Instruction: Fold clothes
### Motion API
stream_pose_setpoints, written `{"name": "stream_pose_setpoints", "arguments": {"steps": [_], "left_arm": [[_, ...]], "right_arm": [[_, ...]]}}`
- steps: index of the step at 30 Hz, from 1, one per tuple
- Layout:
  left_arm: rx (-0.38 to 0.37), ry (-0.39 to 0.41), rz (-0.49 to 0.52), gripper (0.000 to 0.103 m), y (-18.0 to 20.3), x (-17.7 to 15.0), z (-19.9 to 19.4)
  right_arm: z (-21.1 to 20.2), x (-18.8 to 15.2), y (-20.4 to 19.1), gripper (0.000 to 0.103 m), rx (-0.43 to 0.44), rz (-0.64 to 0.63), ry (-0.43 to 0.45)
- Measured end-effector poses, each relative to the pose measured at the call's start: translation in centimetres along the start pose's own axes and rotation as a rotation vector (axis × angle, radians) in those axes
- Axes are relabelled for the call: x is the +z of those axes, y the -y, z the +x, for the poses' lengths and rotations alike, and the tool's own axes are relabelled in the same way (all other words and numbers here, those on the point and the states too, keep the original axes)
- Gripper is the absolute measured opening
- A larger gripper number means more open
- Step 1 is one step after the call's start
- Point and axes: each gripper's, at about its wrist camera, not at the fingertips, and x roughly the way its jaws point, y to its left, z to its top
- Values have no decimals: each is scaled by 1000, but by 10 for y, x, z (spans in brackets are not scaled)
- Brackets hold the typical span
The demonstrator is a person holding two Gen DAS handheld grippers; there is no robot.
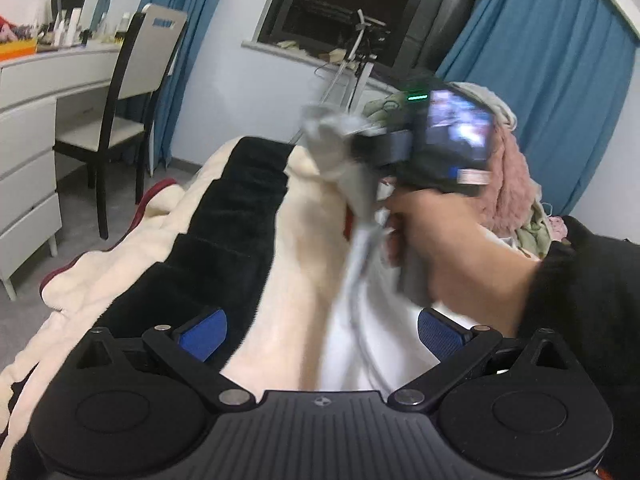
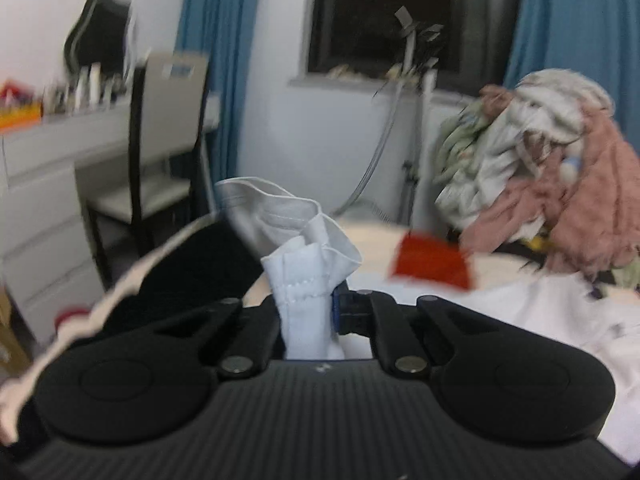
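White cloth (image 2: 306, 276) is pinched in the closed right claw (image 2: 316, 312); left claw (image 1: 320, 336) gapes empty. Best take the hanging edge before lowering onto the bed (image 1: 292, 280).

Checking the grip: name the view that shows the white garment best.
Right wrist view: the white garment sits sharp and close, pinched in the right gripper. The left wrist view shows it blurred, hanging from that gripper.
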Motion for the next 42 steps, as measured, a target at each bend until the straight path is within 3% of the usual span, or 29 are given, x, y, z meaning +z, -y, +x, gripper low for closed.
{"name": "stream_pose_setpoints", "arguments": {"steps": [4, 6, 9, 13, 15, 17, 19, 20, 26, 35, 42], "left_arm": [[-61, 12, 44, 103, 20, -4, -19], [-82, -5, 78, 102, 30, -10, -23], [-131, -42, 90, 103, 43, -21, -23], [-180, -87, 123, 103, 62, -38, -14], [-191, -104, 135, 103, 70, -44, -5], [-202, -112, 142, 103, 76, -47, 3], [-215, -116, 155, 103, 81, -48, 10], [-216, -114, 167, 102, 84, -49, 10], [-228, -101, 197, 103, 94, -54, 0], [-279, -88, 226, 102, 105, -59, -43], [-281, -145, 166, 101, 98, -63, -68]], "right_arm": [[-48, 22, 76, 6, -62, 107, 123], [-71, 21, 123, 6, -133, 167, 178], [-89, 4, 197, 6, -248, 285, 186], [-89, -49, 276, 7, -384, 397, 104], [-84, -73, 295, 10, -377, 415, 22], [-78, -96, 314, 27, -369, 433, -60], [-80, -106, 320, 82, -335, 430, -99], [-87, -107, 318, 87, -323, 430, -85], [-141, -94, 302, 87, -259, 417, -52], [-308, -79, 236, 87, -174, 343, 31], [-445, -117, 185, 87, -133, 377, 62]]}}
